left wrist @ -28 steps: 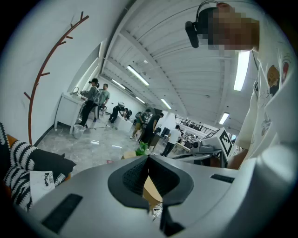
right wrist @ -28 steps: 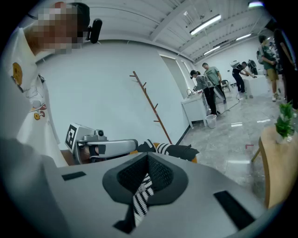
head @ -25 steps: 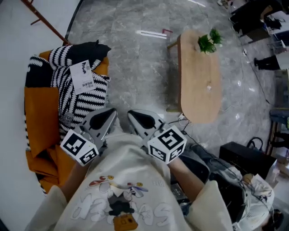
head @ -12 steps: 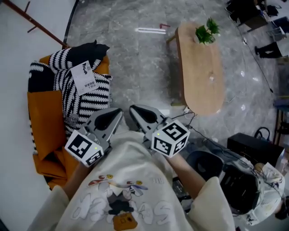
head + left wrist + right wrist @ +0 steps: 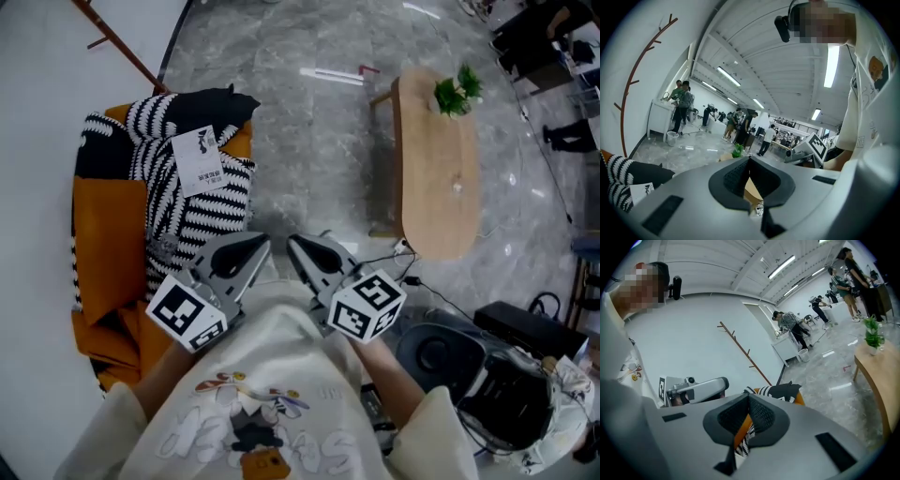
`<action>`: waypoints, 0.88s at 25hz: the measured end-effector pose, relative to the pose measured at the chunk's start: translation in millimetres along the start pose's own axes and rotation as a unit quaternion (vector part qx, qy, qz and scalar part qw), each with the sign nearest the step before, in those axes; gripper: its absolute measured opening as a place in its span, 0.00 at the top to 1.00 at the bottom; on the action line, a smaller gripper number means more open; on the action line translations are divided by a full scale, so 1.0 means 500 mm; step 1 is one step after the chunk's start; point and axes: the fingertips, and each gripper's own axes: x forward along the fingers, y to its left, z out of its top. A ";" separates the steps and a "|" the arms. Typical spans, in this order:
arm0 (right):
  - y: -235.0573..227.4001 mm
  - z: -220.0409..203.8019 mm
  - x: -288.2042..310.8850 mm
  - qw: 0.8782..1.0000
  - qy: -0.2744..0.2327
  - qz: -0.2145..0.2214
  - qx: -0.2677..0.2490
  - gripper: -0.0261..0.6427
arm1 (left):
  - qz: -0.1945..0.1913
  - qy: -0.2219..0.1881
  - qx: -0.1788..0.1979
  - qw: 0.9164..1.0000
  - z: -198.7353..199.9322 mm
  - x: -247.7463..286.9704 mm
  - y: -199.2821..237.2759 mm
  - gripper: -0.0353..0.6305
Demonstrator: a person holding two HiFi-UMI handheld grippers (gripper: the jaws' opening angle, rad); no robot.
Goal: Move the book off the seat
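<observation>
A white book (image 5: 201, 159) with dark print lies on a black-and-white striped throw (image 5: 192, 211) draped over the orange chair (image 5: 108, 225) at the left of the head view. Both grippers are held close to the person's chest, well short of the chair. My left gripper (image 5: 255, 246) points up and to the right, its jaws shut with nothing between them (image 5: 750, 160). Beside it my right gripper (image 5: 298, 246) points up and to the left, also shut and empty (image 5: 749, 398). The right gripper view looks past its jaws at the striped throw (image 5: 761, 391).
A long wooden table (image 5: 436, 169) with a small green plant (image 5: 457, 91) stands on the grey marble floor at the right. Black bags and cables (image 5: 487, 375) lie at the lower right. A brown branch-shaped rack (image 5: 122, 42) leans on the white wall. People stand far off (image 5: 682, 101).
The head view has drifted, so the chair and the table sit a little further right and lower in the picture. Both grippers stay shut near the chest, side by side.
</observation>
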 end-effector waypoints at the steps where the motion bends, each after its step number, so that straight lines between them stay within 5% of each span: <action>1: -0.003 0.012 0.007 1.000 0.000 0.003 0.002 0.95 | 0.002 0.004 -0.003 1.000 0.004 0.004 0.010 0.94; 6: -0.049 0.103 0.031 0.999 0.018 0.021 0.022 0.95 | 0.022 0.020 -0.018 0.999 0.067 0.072 0.049 0.94; 22: -0.405 0.412 0.104 0.990 0.046 0.126 0.033 0.95 | 0.117 0.014 -0.023 0.993 0.217 0.483 0.217 0.94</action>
